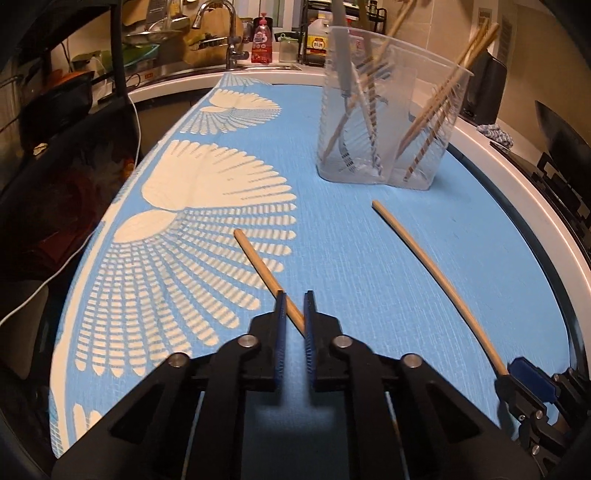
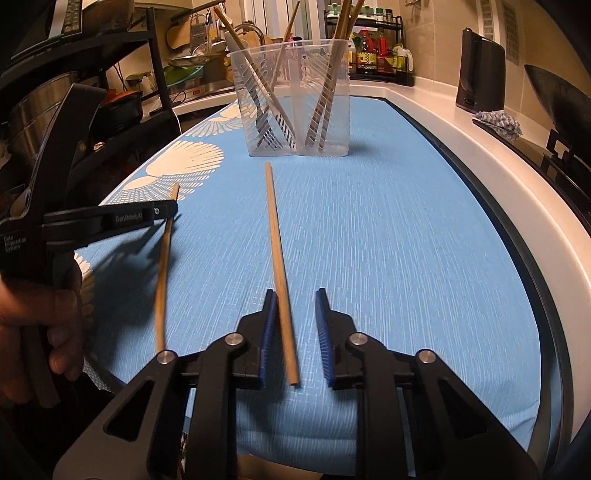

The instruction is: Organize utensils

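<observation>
A wooden chopstick (image 1: 258, 258) runs diagonally between the blue pads of my left gripper (image 1: 294, 295), which is shut on it near its low end. In the right wrist view that chopstick (image 2: 162, 280) hangs from the left gripper (image 2: 168, 211), just above the blue mat (image 2: 388, 240). A second chopstick (image 2: 277, 258) lies on the mat between the pads of my right gripper (image 2: 295, 293), against the left pad and clear of the right one; the gripper is open. A clear plastic holder (image 2: 295, 99) with chopsticks and utensils stands further back. From the left wrist camera, the holder (image 1: 388, 122), the second chopstick (image 1: 436, 277) and the right gripper (image 1: 517, 369) show at the right.
A person's hand (image 2: 37, 321) holds the left gripper. The white counter rim (image 2: 480, 177) curves along the right, with a black appliance (image 2: 480, 70), a cloth (image 2: 498, 123) and a wok (image 2: 557, 96). A faucet (image 1: 229, 33), a pink bottle (image 1: 261, 42) and sauce bottles (image 2: 376, 55) line the back.
</observation>
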`<state>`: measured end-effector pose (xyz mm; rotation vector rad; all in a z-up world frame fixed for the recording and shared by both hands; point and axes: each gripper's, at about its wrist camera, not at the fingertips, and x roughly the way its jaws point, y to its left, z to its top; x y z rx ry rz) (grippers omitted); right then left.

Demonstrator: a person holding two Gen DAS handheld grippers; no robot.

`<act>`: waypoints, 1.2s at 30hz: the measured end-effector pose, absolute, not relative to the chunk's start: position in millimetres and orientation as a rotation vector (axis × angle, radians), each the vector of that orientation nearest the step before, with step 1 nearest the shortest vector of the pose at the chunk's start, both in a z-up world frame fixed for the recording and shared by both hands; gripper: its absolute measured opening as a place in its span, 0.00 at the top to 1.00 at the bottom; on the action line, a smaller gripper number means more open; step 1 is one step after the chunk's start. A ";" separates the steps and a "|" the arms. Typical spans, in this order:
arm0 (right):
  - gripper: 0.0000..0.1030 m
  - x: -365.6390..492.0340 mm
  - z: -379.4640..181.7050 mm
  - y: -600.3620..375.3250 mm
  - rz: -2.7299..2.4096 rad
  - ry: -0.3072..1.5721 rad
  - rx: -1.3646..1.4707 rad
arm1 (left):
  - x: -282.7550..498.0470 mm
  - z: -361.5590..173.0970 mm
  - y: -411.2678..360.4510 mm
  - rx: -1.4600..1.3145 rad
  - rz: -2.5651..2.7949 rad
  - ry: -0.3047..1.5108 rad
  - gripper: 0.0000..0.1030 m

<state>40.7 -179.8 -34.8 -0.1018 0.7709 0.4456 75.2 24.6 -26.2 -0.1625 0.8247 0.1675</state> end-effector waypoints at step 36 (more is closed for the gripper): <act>0.79 35.6 -36.5 -214.6 0.307 0.769 -0.051 | 43.4 -6.1 12.8 -0.184 0.013 0.749 0.79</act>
